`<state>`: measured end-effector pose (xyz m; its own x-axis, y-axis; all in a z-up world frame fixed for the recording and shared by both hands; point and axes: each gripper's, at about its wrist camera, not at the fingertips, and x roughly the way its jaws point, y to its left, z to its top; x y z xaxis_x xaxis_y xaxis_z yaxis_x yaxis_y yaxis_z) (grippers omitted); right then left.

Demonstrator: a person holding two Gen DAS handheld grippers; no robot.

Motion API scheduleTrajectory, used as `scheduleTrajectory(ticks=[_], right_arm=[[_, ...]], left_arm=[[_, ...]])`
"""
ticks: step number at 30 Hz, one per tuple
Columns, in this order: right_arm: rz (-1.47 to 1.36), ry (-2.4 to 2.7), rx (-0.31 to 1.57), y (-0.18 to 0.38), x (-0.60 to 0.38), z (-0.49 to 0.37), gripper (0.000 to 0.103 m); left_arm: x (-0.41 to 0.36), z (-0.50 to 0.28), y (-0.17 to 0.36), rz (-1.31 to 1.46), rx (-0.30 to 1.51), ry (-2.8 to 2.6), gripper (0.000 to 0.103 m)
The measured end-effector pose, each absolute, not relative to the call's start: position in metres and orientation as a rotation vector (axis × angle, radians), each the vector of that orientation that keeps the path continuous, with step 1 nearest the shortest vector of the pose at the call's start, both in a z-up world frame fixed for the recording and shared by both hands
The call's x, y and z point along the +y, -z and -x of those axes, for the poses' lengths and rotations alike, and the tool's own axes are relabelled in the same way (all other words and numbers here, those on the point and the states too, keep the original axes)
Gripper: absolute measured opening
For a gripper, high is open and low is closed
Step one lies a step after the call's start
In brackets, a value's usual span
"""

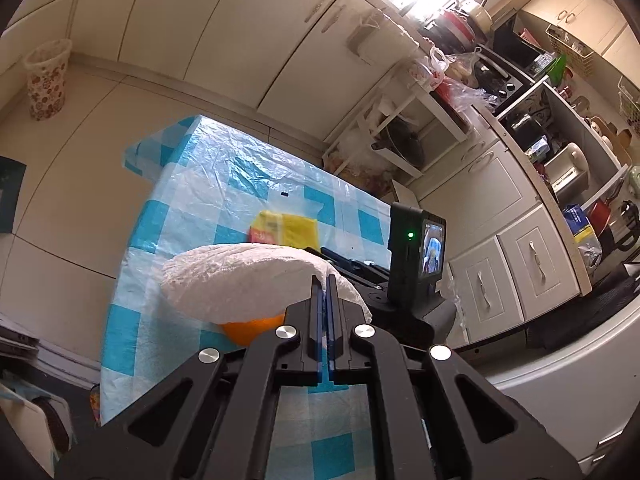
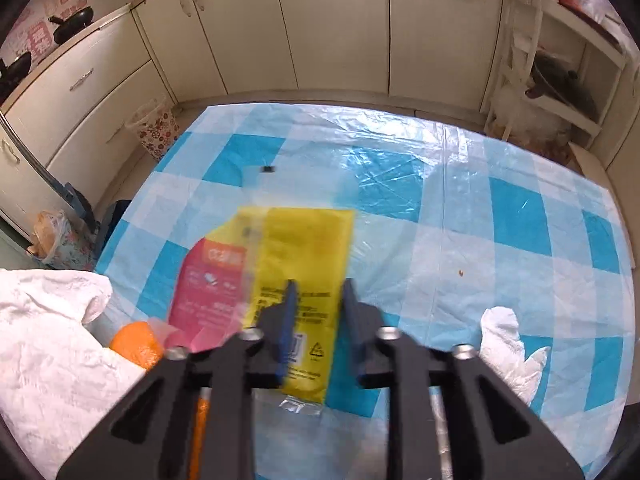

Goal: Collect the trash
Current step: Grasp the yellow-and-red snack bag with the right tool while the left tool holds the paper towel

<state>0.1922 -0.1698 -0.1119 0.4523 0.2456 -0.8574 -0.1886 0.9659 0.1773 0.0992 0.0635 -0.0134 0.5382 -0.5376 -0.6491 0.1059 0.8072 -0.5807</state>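
A crumpled white paper towel (image 1: pixel 248 280) is pinched at its edge between the closed fingers of the left gripper (image 1: pixel 325 280) and is held clear above the table, over an orange fruit (image 1: pixel 254 328) resting on the blue-and-white checked tablecloth (image 1: pixel 192 184). Just beyond the orange, a yellow and pink plastic wrapper (image 2: pixel 280 280) is seen lying flat on the cloth. The right gripper (image 2: pixel 318 286) is positioned over the wrapper's near end; in its blurred view a gap is visible between the fingers, with only the wrapper's surface showing below. A second, smaller white tissue (image 2: pixel 508 344) lies on the cloth to the right. A floral waste bin (image 1: pixel 45 80) stands on the floor beyond the table.
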Motion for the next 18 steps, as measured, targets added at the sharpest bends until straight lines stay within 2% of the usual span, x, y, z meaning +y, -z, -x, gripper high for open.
scheduleTrajectory(ticks=[12,18], right_arm=[[-0.268,-0.317,0.998,0.085,-0.221,-0.148,0.002],[-0.296,-0.345,0.928,0.057,-0.246,-0.107,0.002]], left_arm=[[0.077,-0.096,0.01,0.561,0.911,0.393,0.002],[0.063,-0.091,0.006,0.475,0.9,0.355,0.002]])
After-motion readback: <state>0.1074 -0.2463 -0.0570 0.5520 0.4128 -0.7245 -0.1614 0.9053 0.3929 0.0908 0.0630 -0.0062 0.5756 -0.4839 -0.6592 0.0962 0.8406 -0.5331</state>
